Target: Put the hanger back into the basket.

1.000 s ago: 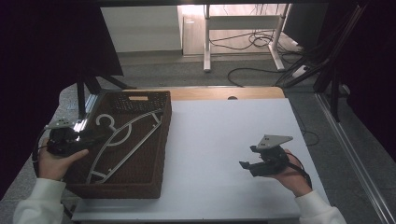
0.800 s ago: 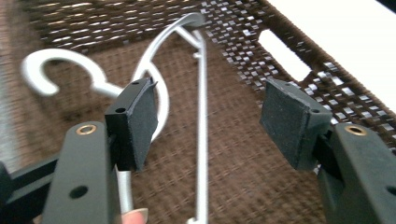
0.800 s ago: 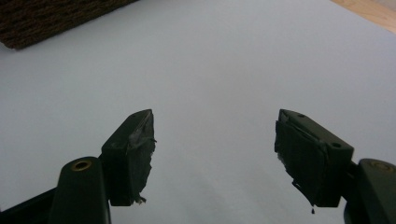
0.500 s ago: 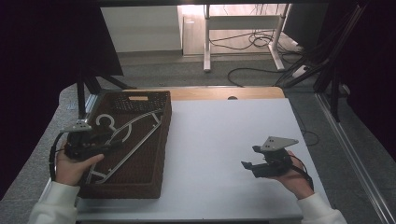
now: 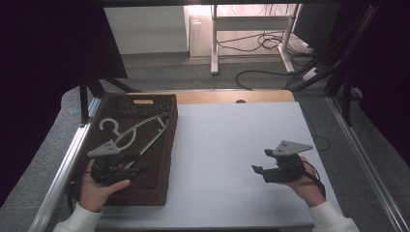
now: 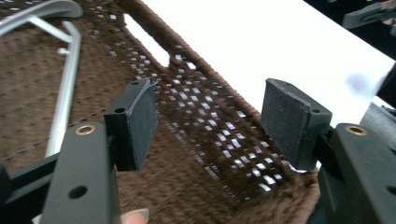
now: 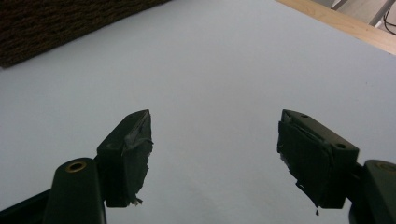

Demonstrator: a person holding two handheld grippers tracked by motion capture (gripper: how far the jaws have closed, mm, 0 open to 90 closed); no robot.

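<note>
A brown woven basket (image 5: 170, 140) stands on the left of the white table (image 5: 232, 145), with grey clothes hangers (image 5: 130, 135) lying flat in it. My left gripper (image 5: 138, 169) hovers over the basket's near end, open, with nothing between its pads. In the left gripper view my left gripper (image 6: 210, 116) points across the basket's wall (image 6: 196, 93), and a hanger bar (image 6: 65, 93) lies to its left. My right gripper (image 5: 260, 162) is held over the table's right side, open and empty. In the right gripper view my right gripper (image 7: 215, 140) faces bare table.
A wooden strip (image 5: 227, 96) runs along the table's far edge. Metal rails (image 5: 63, 164) flank the table on both sides. Cables (image 5: 270, 46) and desk legs sit on the floor beyond. The basket's corner (image 7: 56, 23) shows far off in the right gripper view.
My left hand has moved right, from the basket's left rim to over its near interior. The right hand has stayed put.
</note>
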